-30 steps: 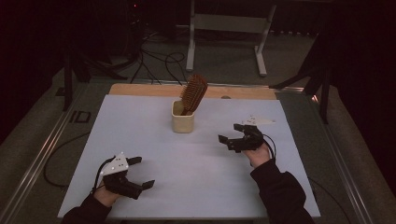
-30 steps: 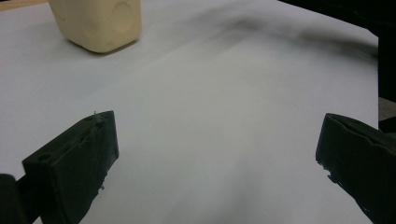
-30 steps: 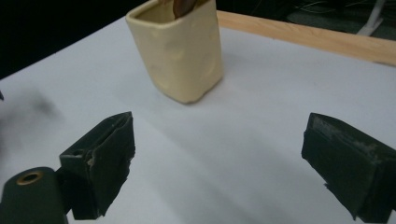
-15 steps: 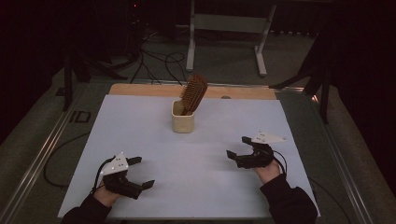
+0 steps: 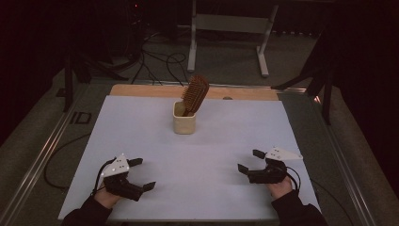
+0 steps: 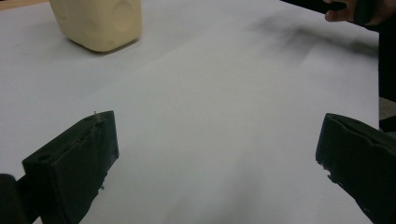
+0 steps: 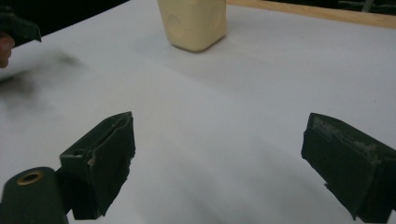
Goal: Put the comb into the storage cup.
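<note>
Resting near the table's [image 5: 141, 122] front edge, your left gripper [image 5: 139, 174] and right gripper [image 5: 249, 160] gape empty; the cup [image 5: 184, 123] holding the hairbrush [image 5: 194, 94], handle down, lies at twelve o'clock, roughly equidistant.

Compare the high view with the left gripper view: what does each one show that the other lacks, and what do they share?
High view alone: the wooden hairbrush standing bristle-end up in the cream cup, the wooden strip along the table's far edge, and the floor cables beyond. Left gripper view alone: a close look along the left gripper, its two black jaws wide apart over bare white sheet. Shared: the cup, the white sheet, and the right gripper, held near the sheet's front edge.
</note>
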`<action>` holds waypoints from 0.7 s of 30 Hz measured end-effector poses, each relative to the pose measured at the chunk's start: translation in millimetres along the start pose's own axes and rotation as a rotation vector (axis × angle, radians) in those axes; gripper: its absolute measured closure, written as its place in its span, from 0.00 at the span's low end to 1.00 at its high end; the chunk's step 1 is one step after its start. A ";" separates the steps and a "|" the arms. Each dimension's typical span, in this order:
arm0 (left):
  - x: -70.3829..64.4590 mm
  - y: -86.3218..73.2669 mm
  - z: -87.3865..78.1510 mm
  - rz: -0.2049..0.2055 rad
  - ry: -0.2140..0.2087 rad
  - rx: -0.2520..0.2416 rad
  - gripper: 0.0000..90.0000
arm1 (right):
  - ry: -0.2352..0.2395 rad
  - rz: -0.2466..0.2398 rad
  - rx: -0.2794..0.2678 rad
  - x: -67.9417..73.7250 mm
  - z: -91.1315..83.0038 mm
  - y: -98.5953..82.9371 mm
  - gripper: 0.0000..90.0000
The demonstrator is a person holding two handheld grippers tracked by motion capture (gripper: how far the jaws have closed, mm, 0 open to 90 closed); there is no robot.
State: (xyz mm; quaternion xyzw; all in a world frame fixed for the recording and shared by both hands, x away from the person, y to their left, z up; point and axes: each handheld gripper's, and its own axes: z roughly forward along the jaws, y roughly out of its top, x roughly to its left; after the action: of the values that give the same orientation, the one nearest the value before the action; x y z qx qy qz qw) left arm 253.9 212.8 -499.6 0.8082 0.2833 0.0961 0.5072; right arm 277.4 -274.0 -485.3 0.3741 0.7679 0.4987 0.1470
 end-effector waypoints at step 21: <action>-0.7 -0.4 0.5 0.006 -0.001 0.003 0.00 | -0.016 -0.003 0.006 4.1 -6.2 -23.0 0.10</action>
State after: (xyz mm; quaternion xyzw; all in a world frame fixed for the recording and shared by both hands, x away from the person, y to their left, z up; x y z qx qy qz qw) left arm 253.3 212.1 -500.1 0.8099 0.2808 0.0966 0.5058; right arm 261.0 -280.2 -502.0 0.3773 0.7689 0.4931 0.1528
